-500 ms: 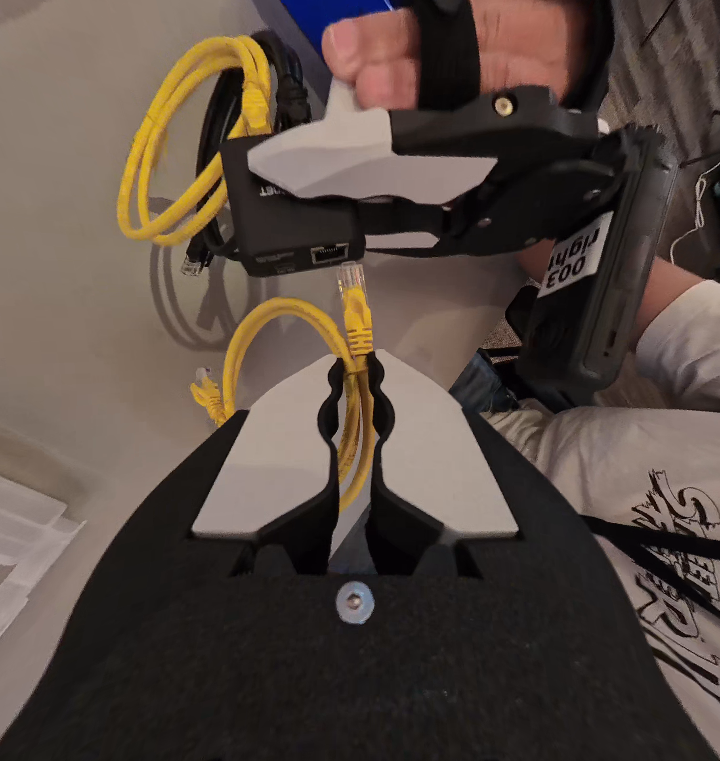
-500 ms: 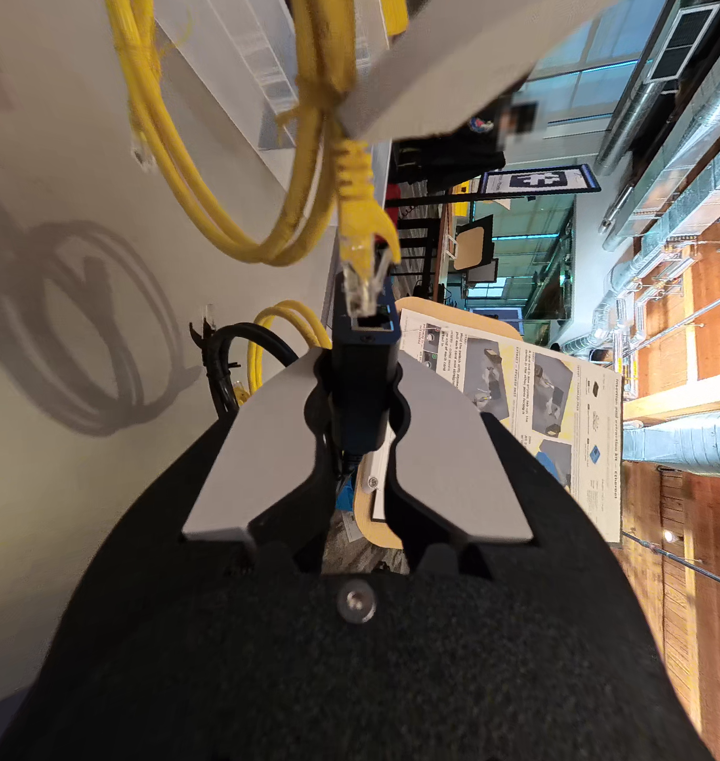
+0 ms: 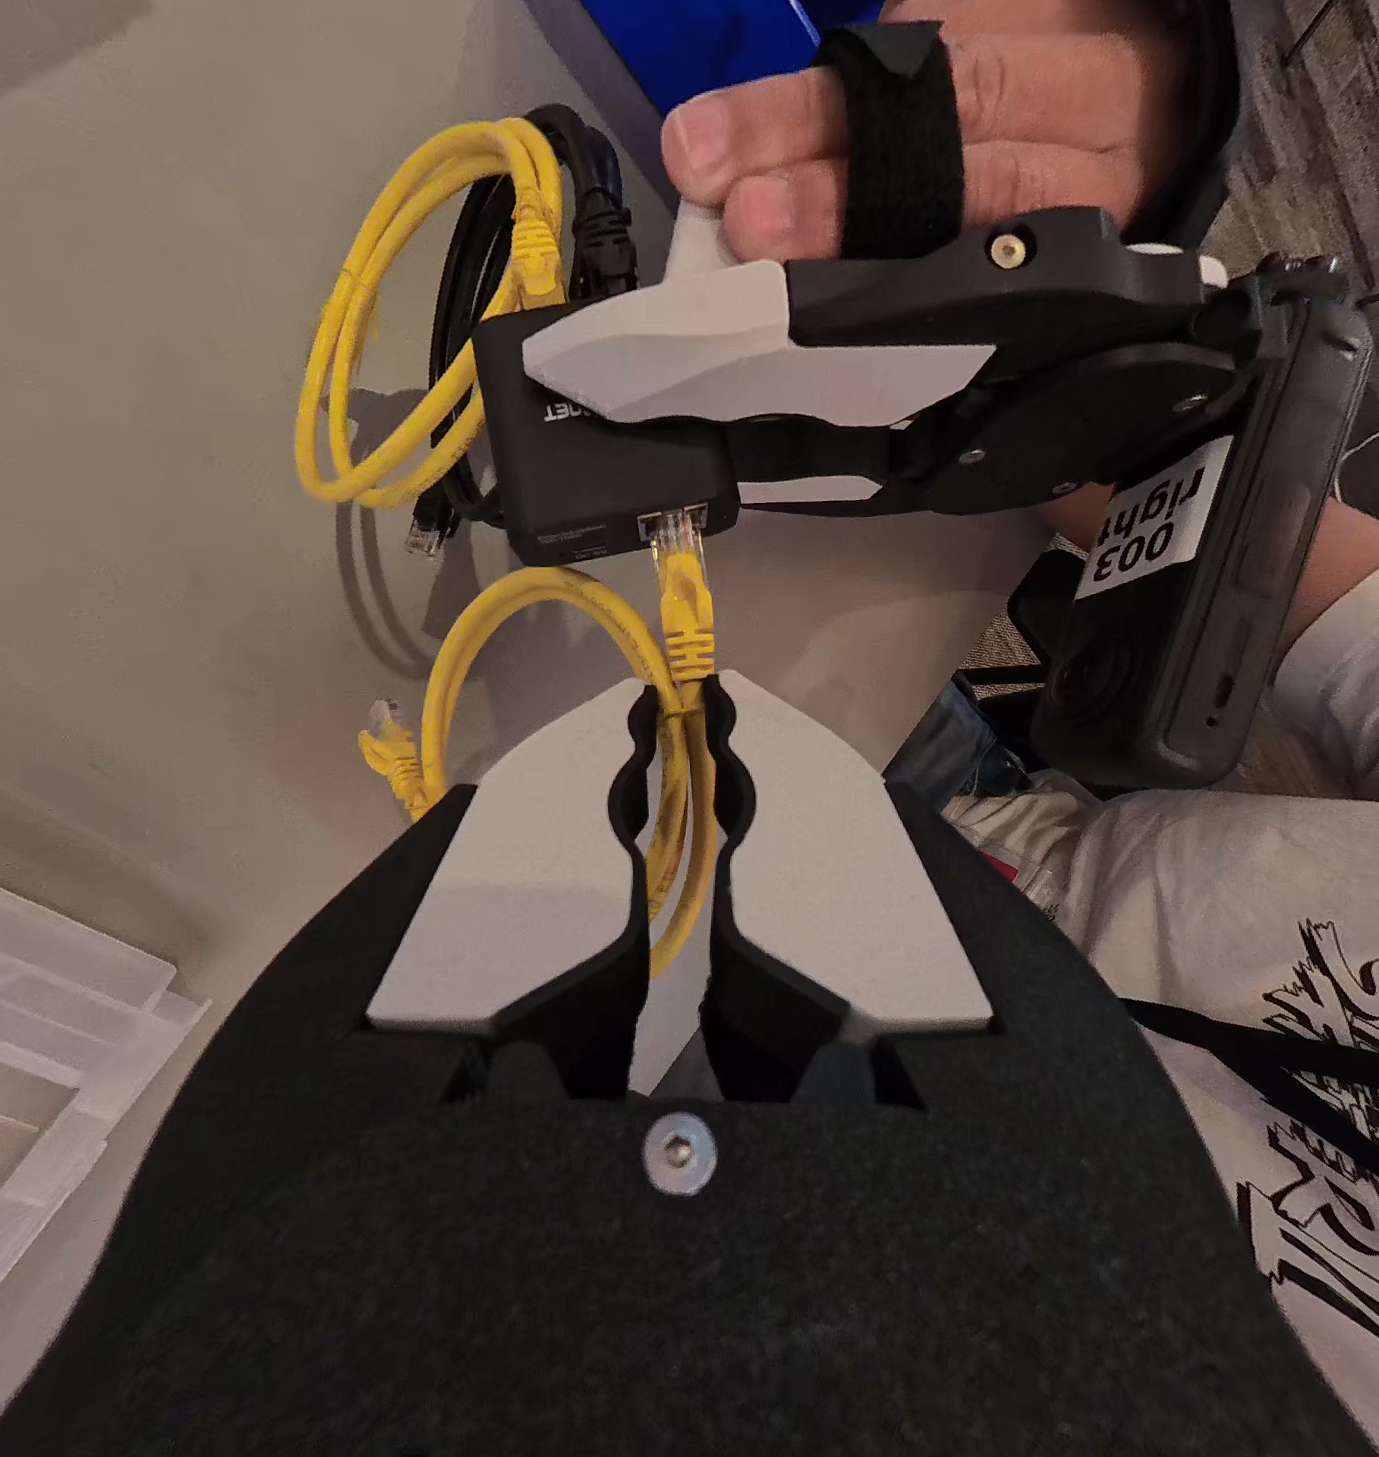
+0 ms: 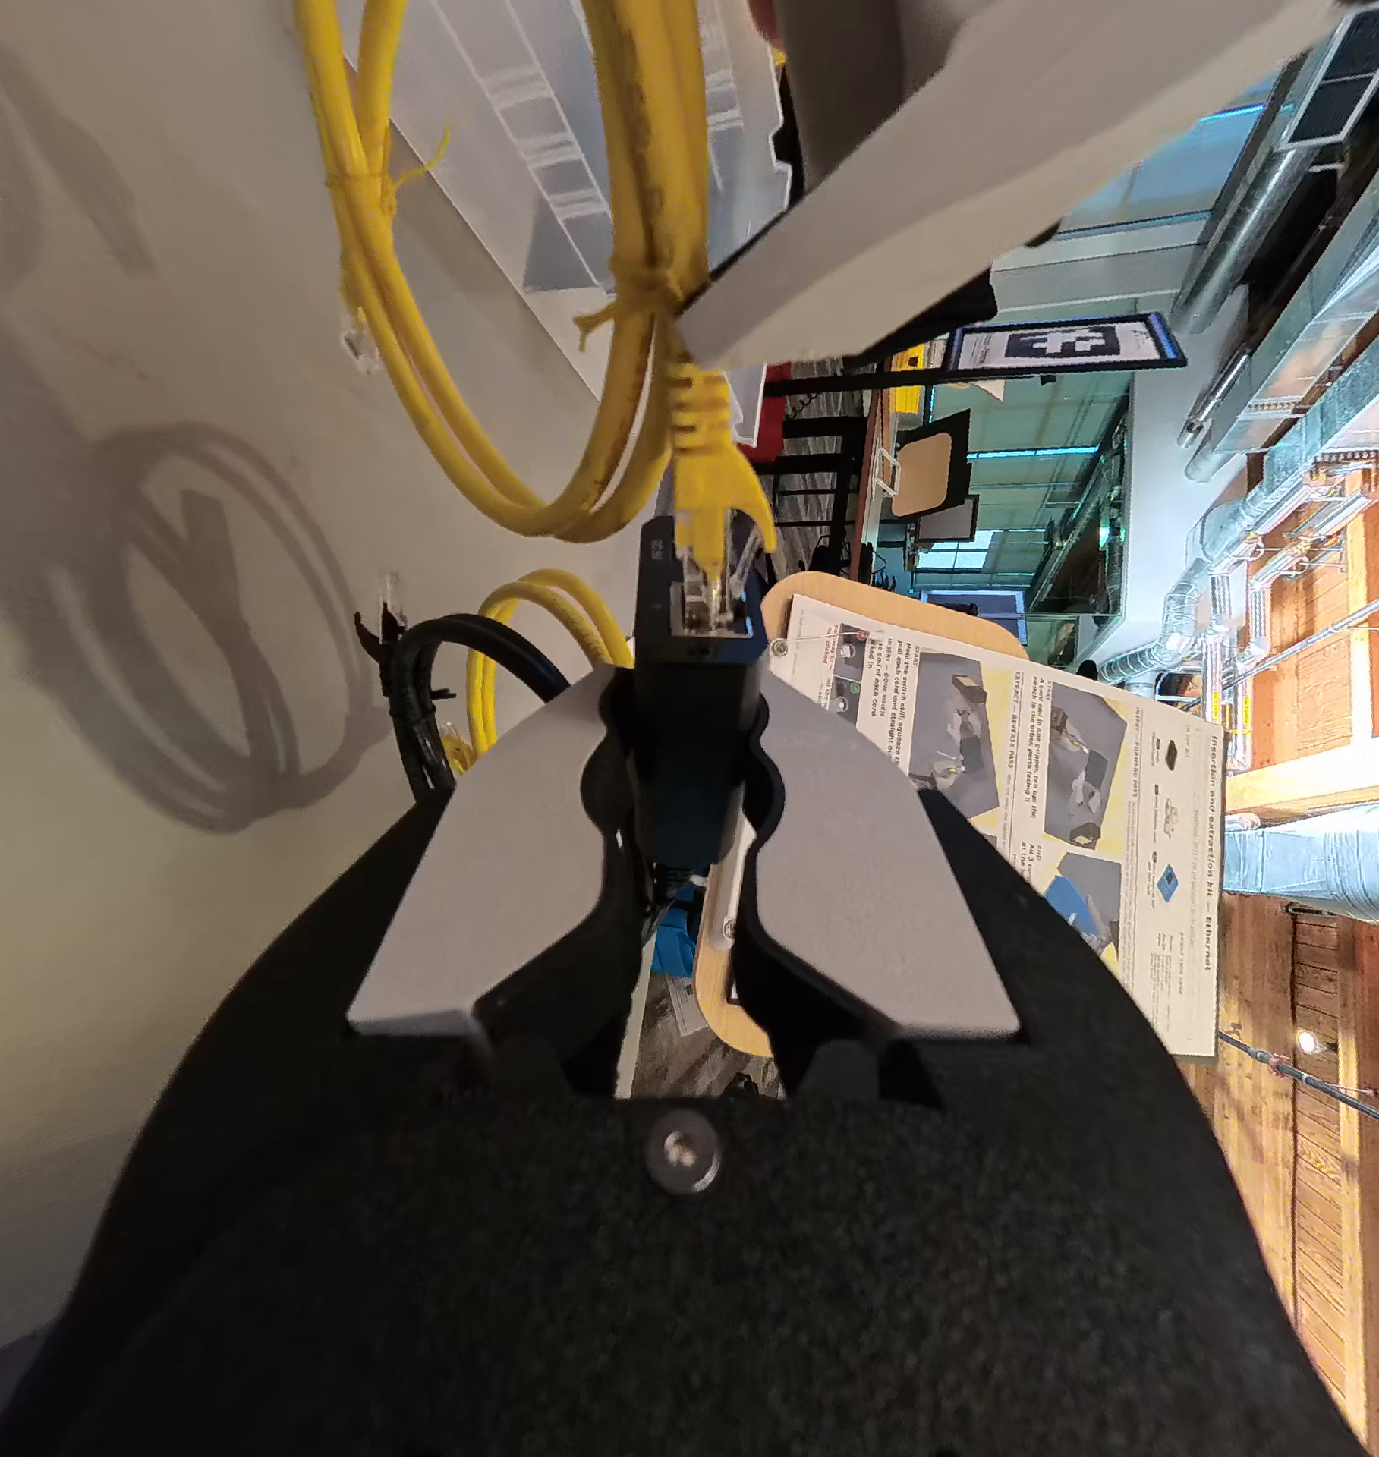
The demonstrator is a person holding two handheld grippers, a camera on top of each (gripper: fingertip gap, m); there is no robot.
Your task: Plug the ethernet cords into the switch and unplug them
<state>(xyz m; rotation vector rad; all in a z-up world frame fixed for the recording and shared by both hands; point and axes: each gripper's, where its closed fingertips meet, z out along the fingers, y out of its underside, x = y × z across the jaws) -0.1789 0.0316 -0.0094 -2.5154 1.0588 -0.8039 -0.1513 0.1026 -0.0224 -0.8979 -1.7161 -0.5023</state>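
The left gripper [image 3: 682, 694] has its fingers squeezed on a yellow cord [image 3: 674, 828]. Its plug [image 3: 682, 599] points straight ahead, tip just in the port [image 3: 670, 524]. The right gripper [image 4: 690, 709] clamps the one black switch [image 4: 690, 733] above the worktop [image 3: 158, 394]. I count two yellow cords and one black cord [image 3: 465, 370].

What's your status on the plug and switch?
Left gripper clamps yellow cord. Right gripper clamps black switch. Plug entering port. Nothing blocking.
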